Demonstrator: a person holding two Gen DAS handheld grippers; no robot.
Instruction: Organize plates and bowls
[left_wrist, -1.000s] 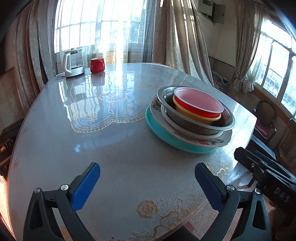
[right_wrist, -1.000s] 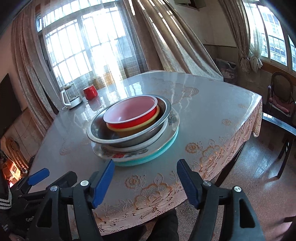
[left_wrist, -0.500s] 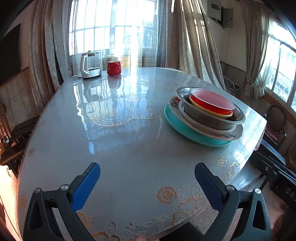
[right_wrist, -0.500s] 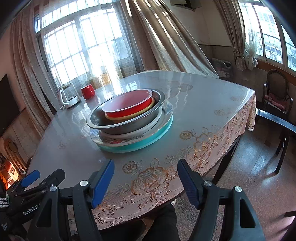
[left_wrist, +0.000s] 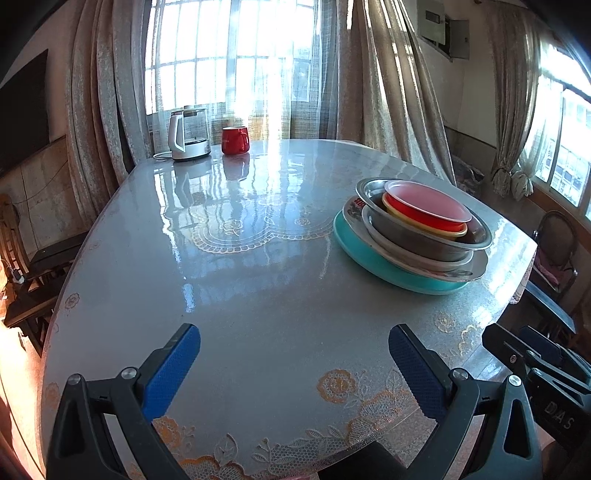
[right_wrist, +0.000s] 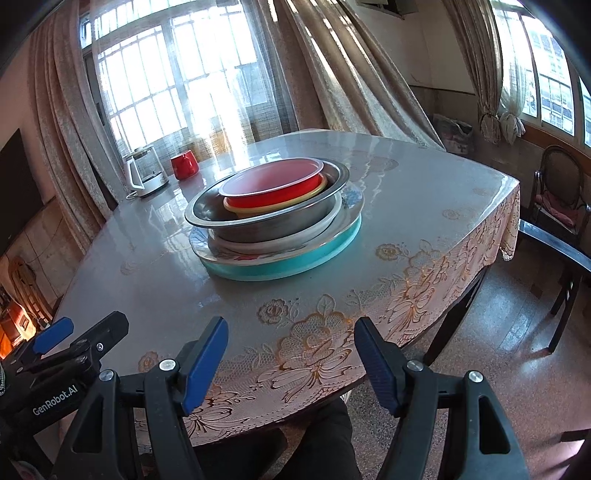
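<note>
On table (left_wrist: 258, 295), nested dish stack (left_wrist: 413, 236)

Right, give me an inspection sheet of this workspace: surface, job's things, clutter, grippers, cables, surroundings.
Surface: glossy table under a floral lace cloth, strong window glare.
Job's things: one nested stack near the right edge: teal plate at the bottom, patterned plate, white plate, steel bowl, yellow bowl, red bowl on top.
Clutter: kettle and red mug at the far edge.
Grippers: left gripper and right gripper both open, holding nothing, short of the stack.
Cables: white cord beside the kettle.
Surroundings: curtains, barred windows, chair to the right.
</note>
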